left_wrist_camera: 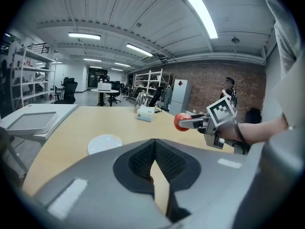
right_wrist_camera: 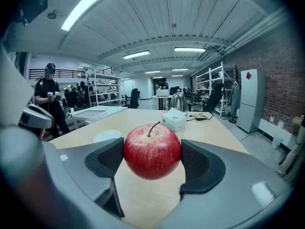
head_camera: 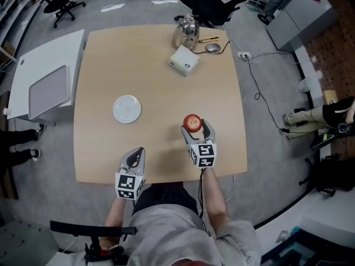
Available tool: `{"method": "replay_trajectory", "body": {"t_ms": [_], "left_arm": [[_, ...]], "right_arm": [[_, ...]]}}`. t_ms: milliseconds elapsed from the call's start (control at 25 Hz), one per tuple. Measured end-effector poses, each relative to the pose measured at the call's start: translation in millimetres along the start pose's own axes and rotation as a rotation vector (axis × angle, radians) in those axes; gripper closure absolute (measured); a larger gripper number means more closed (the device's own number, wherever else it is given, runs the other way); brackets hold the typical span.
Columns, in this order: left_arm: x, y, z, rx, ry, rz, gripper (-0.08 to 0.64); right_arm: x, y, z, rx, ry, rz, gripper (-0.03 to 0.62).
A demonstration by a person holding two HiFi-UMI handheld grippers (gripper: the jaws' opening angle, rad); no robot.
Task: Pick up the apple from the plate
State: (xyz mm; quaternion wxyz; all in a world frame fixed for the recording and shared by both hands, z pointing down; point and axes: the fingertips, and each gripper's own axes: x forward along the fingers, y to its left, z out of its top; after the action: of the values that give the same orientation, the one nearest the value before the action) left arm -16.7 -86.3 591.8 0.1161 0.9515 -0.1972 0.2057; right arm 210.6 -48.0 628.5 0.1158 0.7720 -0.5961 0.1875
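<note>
Right claw: your ribbed black pads clamp the glossy round red apple.
Left claw: jaws together, empty.

Clutter, far table edge
Kettle, white box, mouse and pen are grouped near the far right corner.

In the head view, your right gripper is covering the apple's lower sides. The picture's edges are cutting off a person at the right and someone's legs at the left. The small items beside the kettle are showing too small to name.
</note>
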Motion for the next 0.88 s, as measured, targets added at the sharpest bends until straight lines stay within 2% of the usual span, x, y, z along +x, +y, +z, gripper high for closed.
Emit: {"method": "replay_trajectory", "body": {"t_ms": [600, 880], "left_arm": [[31, -24, 17, 0.019, 0.028, -0.035, 0.540], [63, -34, 16, 0.022, 0.055, -0.055, 0.540]], "right_arm": [[-12, -56, -11, 0.014, 0.014, -0.076, 0.213], [-1, -91, -25, 0.039, 0.030, -0.107, 0.213]]}}
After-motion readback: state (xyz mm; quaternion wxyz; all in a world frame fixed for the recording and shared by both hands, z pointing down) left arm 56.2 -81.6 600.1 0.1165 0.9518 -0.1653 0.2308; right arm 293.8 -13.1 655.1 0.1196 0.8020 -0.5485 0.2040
